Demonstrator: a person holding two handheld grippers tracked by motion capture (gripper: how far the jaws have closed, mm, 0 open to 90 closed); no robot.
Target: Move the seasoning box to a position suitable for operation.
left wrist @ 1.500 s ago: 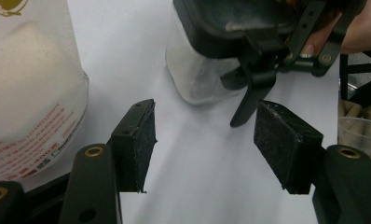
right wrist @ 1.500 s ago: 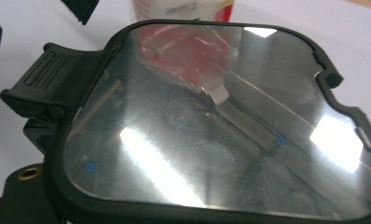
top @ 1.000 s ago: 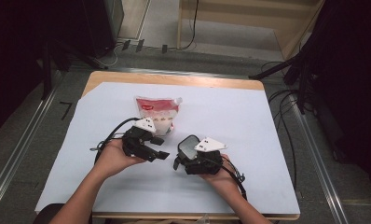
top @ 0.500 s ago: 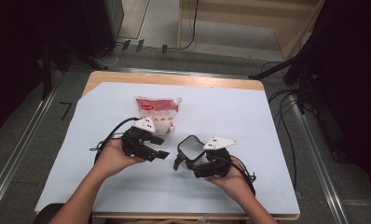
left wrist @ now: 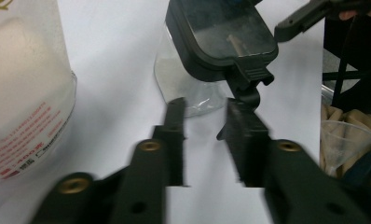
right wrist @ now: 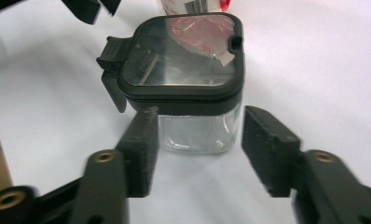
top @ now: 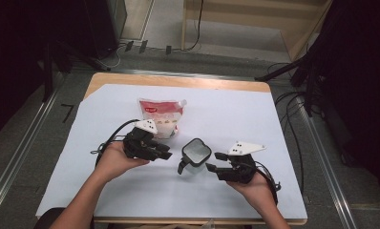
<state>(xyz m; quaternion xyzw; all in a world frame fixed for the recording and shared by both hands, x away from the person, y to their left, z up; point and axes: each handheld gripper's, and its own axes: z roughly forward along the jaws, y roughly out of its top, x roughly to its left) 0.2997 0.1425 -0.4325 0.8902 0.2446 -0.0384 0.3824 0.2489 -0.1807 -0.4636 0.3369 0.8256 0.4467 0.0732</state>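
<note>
The table [top: 283, 143] under its white sheet carries a red-and-white pouch [top: 162, 116] at about eleven o'clock from centre. Just at five o'clock from the pouch stands the clear jar with a dark clip lid [top: 195, 153], between the two tools. The left gripper [top: 165, 155] sits at the jar's nine o'clock, its jaws just narrowed and empty, aimed at the lid's latch [left wrist: 249, 77]. The right gripper [top: 213, 168] waits at four o'clock, jaws also closing but apart from the glass — gripping nothing. The risk, as I judge it: with the jar unbraced, a tug on the latch could tip it or skid it into the pouch.
</note>
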